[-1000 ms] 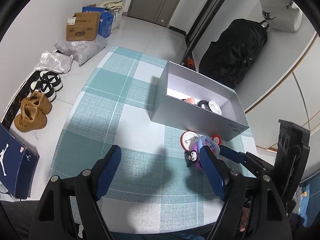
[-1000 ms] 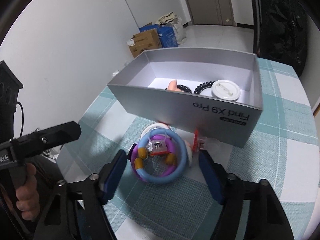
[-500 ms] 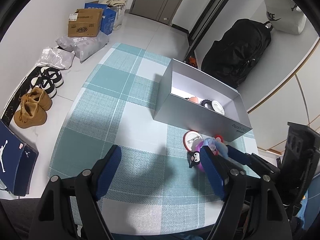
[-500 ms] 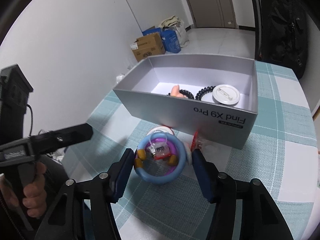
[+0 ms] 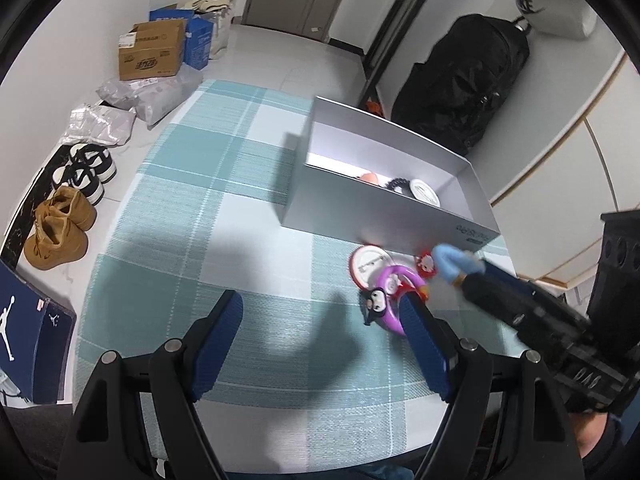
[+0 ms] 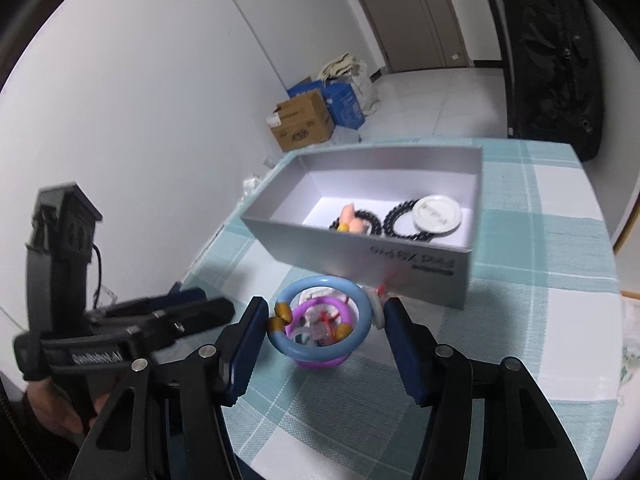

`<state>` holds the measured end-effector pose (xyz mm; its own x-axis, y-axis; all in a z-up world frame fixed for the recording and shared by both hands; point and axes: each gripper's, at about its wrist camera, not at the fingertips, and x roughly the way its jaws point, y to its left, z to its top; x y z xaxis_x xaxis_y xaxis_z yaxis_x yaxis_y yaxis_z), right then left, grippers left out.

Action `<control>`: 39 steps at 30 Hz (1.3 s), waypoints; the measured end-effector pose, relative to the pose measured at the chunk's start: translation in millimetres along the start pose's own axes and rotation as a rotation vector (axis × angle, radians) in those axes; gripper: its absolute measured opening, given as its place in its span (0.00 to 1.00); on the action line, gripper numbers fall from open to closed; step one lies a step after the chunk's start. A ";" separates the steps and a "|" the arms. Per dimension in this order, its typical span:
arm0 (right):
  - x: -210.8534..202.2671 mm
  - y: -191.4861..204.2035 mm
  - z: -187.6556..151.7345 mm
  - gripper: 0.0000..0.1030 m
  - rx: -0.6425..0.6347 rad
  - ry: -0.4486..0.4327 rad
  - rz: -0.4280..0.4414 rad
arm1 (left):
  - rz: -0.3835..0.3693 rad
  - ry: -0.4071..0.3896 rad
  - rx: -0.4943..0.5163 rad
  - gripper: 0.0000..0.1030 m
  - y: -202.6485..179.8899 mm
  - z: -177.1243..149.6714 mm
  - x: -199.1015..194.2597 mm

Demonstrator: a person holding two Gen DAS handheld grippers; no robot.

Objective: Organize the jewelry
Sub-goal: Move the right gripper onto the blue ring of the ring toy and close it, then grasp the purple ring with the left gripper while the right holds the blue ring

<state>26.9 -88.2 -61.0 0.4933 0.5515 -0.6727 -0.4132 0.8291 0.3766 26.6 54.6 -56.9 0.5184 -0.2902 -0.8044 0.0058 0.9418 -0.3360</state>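
Note:
My right gripper (image 6: 324, 332) is shut on a light blue bracelet (image 6: 320, 352) with gold beads and holds it lifted above the table; the bracelet also shows in the left wrist view (image 5: 456, 260). Below it a purple bracelet (image 5: 394, 280) with a black charm lies on the cloth beside a red-rimmed badge (image 5: 370, 260) and a small red charm (image 5: 424, 261). The grey box (image 6: 360, 248) holds black hair ties (image 6: 404, 220), a white badge (image 6: 438, 214) and a pink piece (image 6: 352, 216). My left gripper (image 5: 320, 332) is open and empty, left of the pile.
The table wears a teal checked cloth (image 5: 192, 208). On the floor at the left are shoes (image 5: 60, 232), plastic bags and cardboard boxes (image 5: 152, 52). A black backpack (image 5: 468, 76) stands behind the grey box.
My right gripper closed on the blue bracelet and lifted it off the purple one. The left gripper pulled back a little and stayed open.

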 end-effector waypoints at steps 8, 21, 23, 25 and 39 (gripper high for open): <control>-30.9 -26.6 7.9 0.57 0.101 -0.081 0.007 | -0.033 0.032 0.148 0.75 -36.9 -8.0 10.5; -53.0 -45.9 8.7 0.57 0.158 -0.125 0.023 | 0.125 0.057 0.284 0.75 -62.0 -13.6 35.1; -54.3 -46.5 9.0 0.57 0.159 -0.127 0.026 | 0.164 0.060 0.301 0.75 -62.9 -15.8 37.9; -55.7 -47.8 9.7 0.57 0.162 -0.131 0.029 | 0.190 0.069 0.310 0.75 -62.5 -18.3 41.4; -62.1 -54.8 9.9 0.57 0.188 -0.148 0.041 | 0.197 0.018 0.424 0.63 -76.0 -21.4 41.1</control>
<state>26.5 -167.0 -33.5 0.5919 0.5809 -0.5588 -0.2926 0.8008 0.5226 29.2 -32.6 -74.9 0.5300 -0.0980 -0.8423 0.2598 0.9643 0.0513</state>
